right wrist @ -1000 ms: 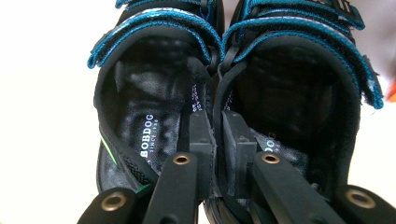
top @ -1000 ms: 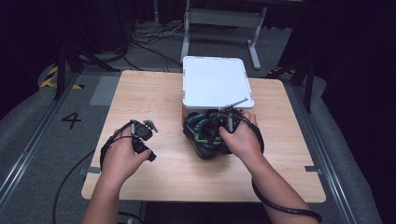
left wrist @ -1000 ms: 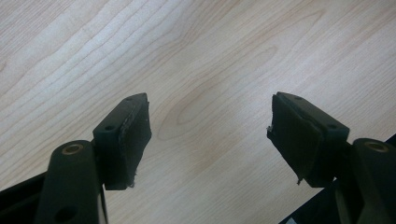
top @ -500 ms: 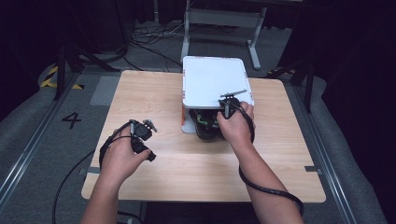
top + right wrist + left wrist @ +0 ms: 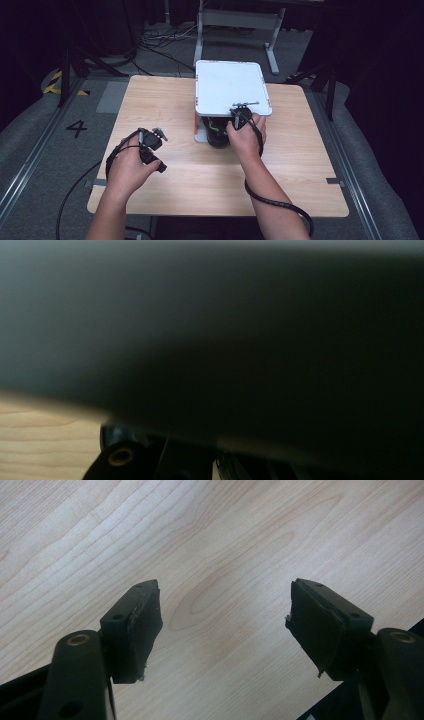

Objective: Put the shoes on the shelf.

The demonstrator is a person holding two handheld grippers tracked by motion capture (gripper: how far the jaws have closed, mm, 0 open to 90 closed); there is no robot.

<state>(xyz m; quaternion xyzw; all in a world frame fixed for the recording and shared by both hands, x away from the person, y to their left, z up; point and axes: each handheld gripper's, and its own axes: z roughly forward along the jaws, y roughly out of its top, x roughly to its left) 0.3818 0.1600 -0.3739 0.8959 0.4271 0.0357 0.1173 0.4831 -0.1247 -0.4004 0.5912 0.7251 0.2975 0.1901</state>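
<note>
dark floor and cables ring a pale wooden counter (image 5: 165,95), and at its far middle stands a white box (image 5: 227,90) whose flat white top overhangs an open front facing the person. the right tool (image 5: 239,117) sits at that front edge, just under the lip of the top, with a dark object (image 5: 216,137) right below and beside it in the opening; what that object is cannot be made out, nor whether the tool grips it. in the right gripper view a blurred dark mass crowds the lens above a strip of counter (image 5: 45,440), so the jaws are hidden; i judge them together, or nearly so, on something thin or on nothing

the relation that matters: the box lies straight ahead of the right hand (image 5: 245,140), toward the far edge, and its opening faces back toward the near edge, so any move into or out of it runs along the near-to-far line of the counter, not across it. the right hand is by far the nearer, already at the opening

the left tool (image 5: 150,142) rests well apart, toward the left near part of the counter, pointing at bare wood. in the left gripper view its pads (image 5: 142,625) stand wide apart with nothing between them, over plain wood grain (image 5: 215,545). to reach the box it would have to cross rightward and away, so the next step likely belongs to the right hand alone
</note>
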